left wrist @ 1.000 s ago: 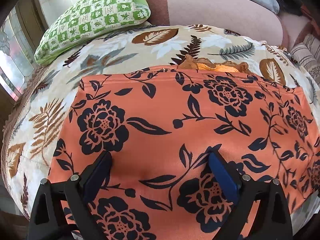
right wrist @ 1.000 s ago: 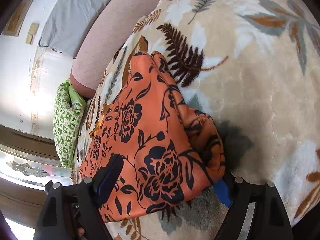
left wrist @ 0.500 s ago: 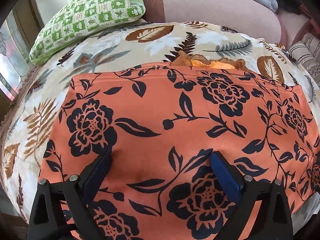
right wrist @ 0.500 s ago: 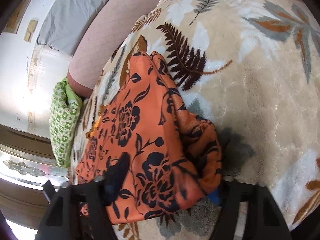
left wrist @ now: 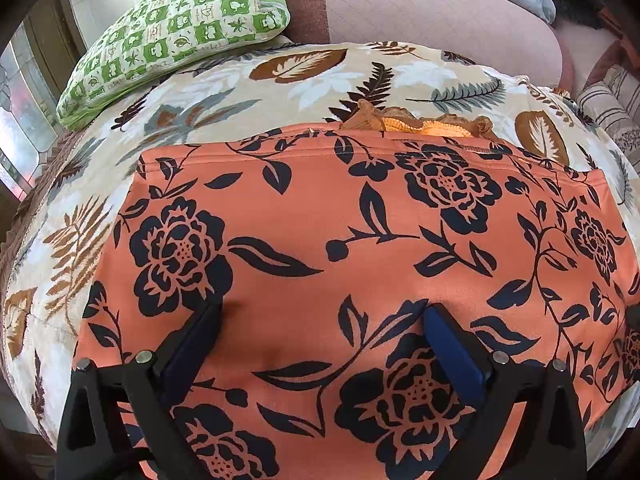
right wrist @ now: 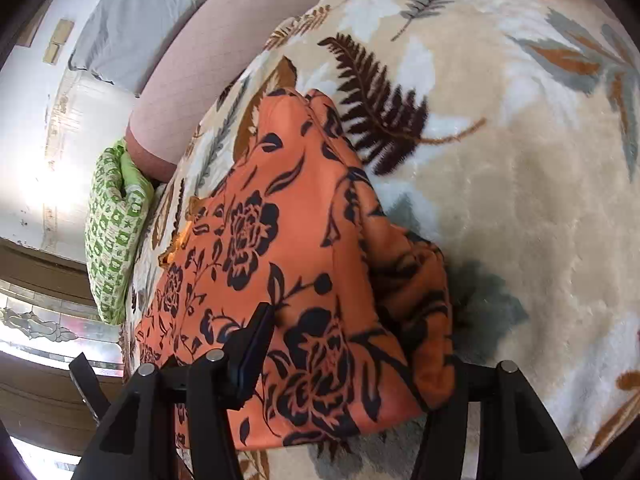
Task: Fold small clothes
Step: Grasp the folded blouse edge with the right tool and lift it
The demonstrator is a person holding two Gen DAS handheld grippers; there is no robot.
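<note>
a cream plush blanket (left wrist: pixel 304 80) printed with brown and grey leaves covers the bed, with a wall and window at the far left. on the left, in the left wrist view, a green and white checked pillow (left wrist: pixel 176 32) lies at the head of the blanket, then a pink quilted bolster (left wrist: pixel 420 8) beside it. the orange garment with black flowers (left wrist: pixel 320 240) lies spread flat across the blanket's middle, a ruffled orange edge (left wrist: pixel 420 122) peeking out beyond its far hem. the left gripper (left wrist: pixel 322 312) sits over the cloth with its blue-padded fingers (left wrist: pixel 452 344) spread wide, tips resting on the flat fabric and nothing pinched. in the right wrist view, the garment's bunched, folded end (right wrist: pixel 412 280) sits at the cloth's right side, bare blanket beyond it. the right gripper (right wrist: pixel 352 344) has just been closing its jaws, and the cloth's corner lies gathered between them, pinched.
</note>
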